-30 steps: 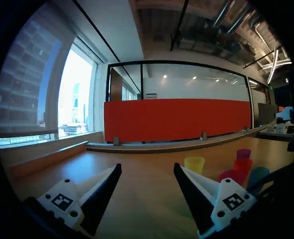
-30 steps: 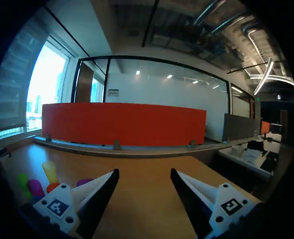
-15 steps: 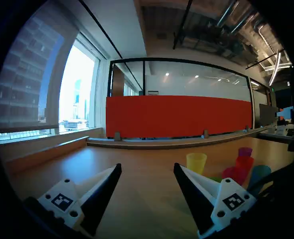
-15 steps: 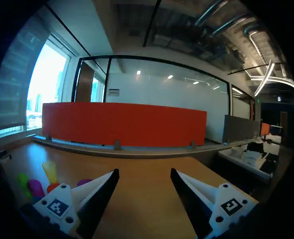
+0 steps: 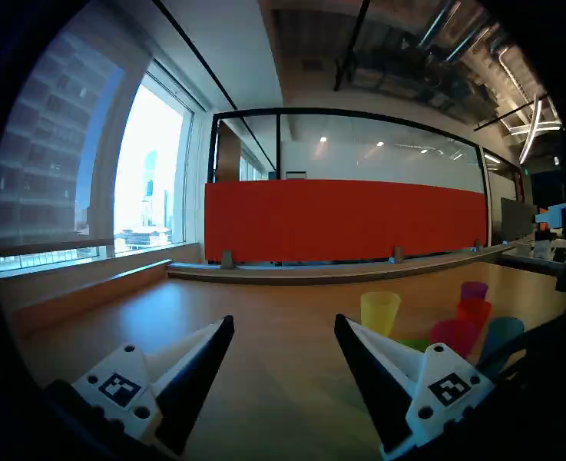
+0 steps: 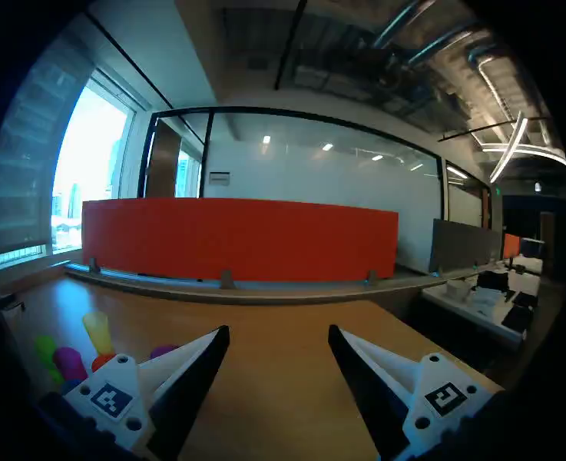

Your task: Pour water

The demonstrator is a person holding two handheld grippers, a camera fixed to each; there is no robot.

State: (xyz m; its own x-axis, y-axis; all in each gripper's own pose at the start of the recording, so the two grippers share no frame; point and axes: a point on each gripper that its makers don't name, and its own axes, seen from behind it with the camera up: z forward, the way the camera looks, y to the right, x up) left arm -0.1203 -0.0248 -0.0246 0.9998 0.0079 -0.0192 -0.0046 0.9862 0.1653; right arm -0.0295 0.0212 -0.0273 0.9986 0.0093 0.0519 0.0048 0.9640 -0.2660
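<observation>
Left claw point(image 5: 283, 319): fingers apart, empty, over the table point(image 5: 283, 399).
Right claw point(image 6: 277, 329): fingers apart, empty.
Cups point(image 6: 69, 361), position: clustered on the table, ahead-right of the left claw and ahead-left of the right claw, partly behind fingers.
Cups, look: plain coloured tumblers, open ends up.
Count, left gripper view: one yellow cup point(image 5: 379, 311), one purple cup point(image 5: 474, 290), one red cup point(image 5: 473, 311), one pink cup point(image 5: 453, 336), one teal cup point(image 5: 502, 334); a green one is mostly hidden.

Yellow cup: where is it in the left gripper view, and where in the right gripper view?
Left gripper view: the yellow cup stands right of the middle, just left of the red cup.
Right gripper view: the yellow cup sits at the lower left, near the picture's edge.
Shared landmark: the long red partition across the back.
</observation>
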